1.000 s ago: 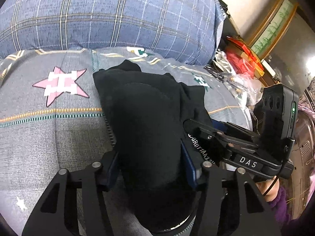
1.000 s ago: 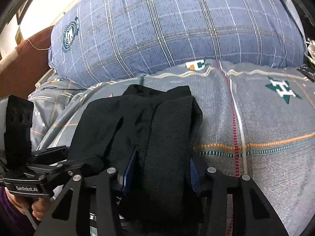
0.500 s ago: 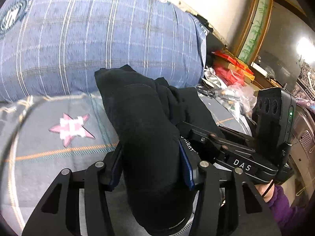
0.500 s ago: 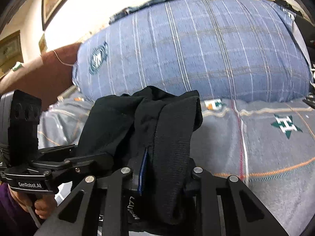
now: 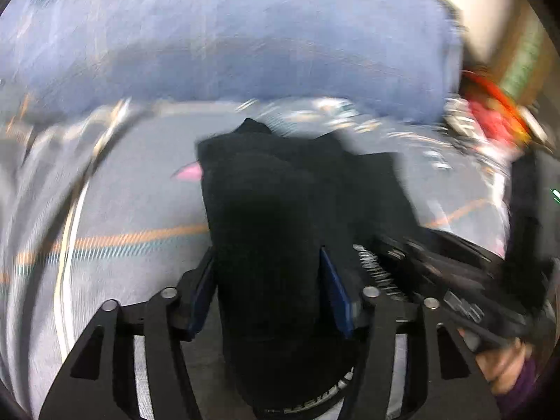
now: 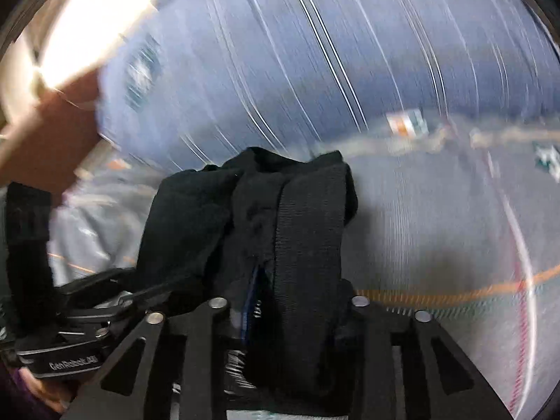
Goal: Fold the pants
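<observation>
Both views smeared by motion blur. Black pants (image 5: 269, 231) bunched between the blue-padded fingers (image 5: 334, 290) of the left gripper (image 5: 267, 280), clamped on the thick fold. Same pants (image 6: 280, 224) pinched in the right gripper (image 6: 290, 301), ribbed waistband draped over its fingers. Bundle held above the grey bed sheet (image 5: 133, 210) with orange stripes. Blue plaid pillow (image 6: 315, 63) behind. Red clutter (image 5: 497, 119) at far right.
</observation>
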Action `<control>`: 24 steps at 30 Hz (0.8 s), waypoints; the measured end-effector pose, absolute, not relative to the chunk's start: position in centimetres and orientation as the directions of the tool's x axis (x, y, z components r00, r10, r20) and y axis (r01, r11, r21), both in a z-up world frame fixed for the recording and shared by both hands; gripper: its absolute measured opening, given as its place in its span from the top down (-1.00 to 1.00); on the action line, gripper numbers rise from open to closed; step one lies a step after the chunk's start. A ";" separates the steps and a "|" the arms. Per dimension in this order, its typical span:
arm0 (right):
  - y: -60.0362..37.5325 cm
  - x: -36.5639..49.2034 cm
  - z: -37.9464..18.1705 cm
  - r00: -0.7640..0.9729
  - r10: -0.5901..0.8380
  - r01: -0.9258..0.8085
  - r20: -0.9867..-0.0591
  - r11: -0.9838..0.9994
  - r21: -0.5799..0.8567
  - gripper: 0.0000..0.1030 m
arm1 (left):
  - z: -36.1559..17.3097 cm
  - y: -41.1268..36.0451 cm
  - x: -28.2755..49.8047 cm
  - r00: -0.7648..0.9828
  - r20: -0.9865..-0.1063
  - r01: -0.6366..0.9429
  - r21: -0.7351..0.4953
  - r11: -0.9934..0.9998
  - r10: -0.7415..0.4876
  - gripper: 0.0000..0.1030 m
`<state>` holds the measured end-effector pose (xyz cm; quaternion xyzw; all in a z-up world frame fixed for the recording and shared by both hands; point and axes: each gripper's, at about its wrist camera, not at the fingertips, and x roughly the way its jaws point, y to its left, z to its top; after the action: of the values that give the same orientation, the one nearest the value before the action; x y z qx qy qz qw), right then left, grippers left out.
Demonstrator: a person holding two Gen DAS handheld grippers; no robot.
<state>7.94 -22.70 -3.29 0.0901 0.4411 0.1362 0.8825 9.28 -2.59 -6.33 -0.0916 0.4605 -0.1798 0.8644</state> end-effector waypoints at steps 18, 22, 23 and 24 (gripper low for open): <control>-22.4 0.5 3.5 0.765 0.177 -0.174 -0.619 0.983 0.067 -0.53 | 0.9 0.2 -2.0 0.855 -0.510 0.090 -0.032 0.995 -0.094 -0.72; -20.9 -1.6 5.1 0.778 0.116 -0.169 -0.618 0.985 -0.028 -0.54 | 2.7 0.3 -4.5 0.877 -0.469 0.107 -0.025 0.994 -0.106 -0.72; -20.5 -2.1 5.4 0.779 0.107 -0.174 -0.617 0.984 -0.049 -0.54 | 3.4 0.4 -5.1 0.886 -0.452 0.105 -0.015 0.994 -0.101 -0.72; -20.2 -2.5 5.7 0.781 0.104 -0.180 -0.616 0.982 -0.062 -0.54 | 3.8 0.3 -5.4 0.892 -0.441 0.102 -0.008 0.995 -0.095 -0.72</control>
<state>-2.54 -20.21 5.70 -0.0585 0.3224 0.0754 0.9418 -5.44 0.34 3.82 0.0077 0.2262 -0.0509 0.9727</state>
